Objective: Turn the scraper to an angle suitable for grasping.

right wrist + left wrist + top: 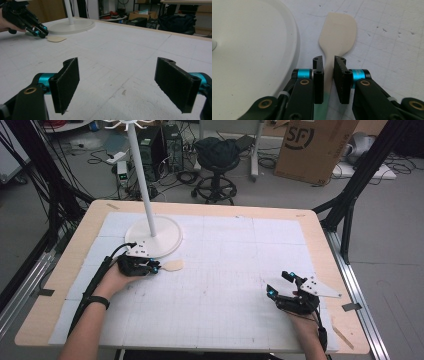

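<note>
Left gripper (pixel 328 62): fingers (pixel 318 80) set astride the narrow neck of a cream spatula (pixel 338 32), a thin gap still visible on the right side of the neck, so not yet clamped; firm contact cannot be confirmed. Spatula lying flat on the white gridded tabletop (pixel 392 50), blade pointing toward 12 o'clock in the left gripper view, handle running back toward 6 o'clock beneath the gripper, with a green tint along the lower handle. Round white stand base (pixel 249 55) just beside the spatula at 9 o'clock, apart from it. In the high view, left gripper (pixel 156 268) at 9 o'clock on the tabletop (pixel 225 320), spatula blade (pixel 173 265) projecting toward 3 o'clock, stand base (pixel 167 235) and its white pole (pixel 141 175) directly beyond at 12 o'clock. Right gripper (pixel 117 85): fingers (pixel 68 82) spread wide, holding nothing, hovering low at 4 o'clock on the tabletop, well apart from the spatula; also seen in the high view (pixel 280 283). Handling estimate: thin, flat, light; probably stiff, wood or plastic, with a smooth surface. Recommended hold: across the neck or upper handle, where the width suits the finger opening. Expected difficulty: low profile against the tabletop, leaving little edge to catch; likely tendency to pivot blade-down if held far from its balance point.
</note>
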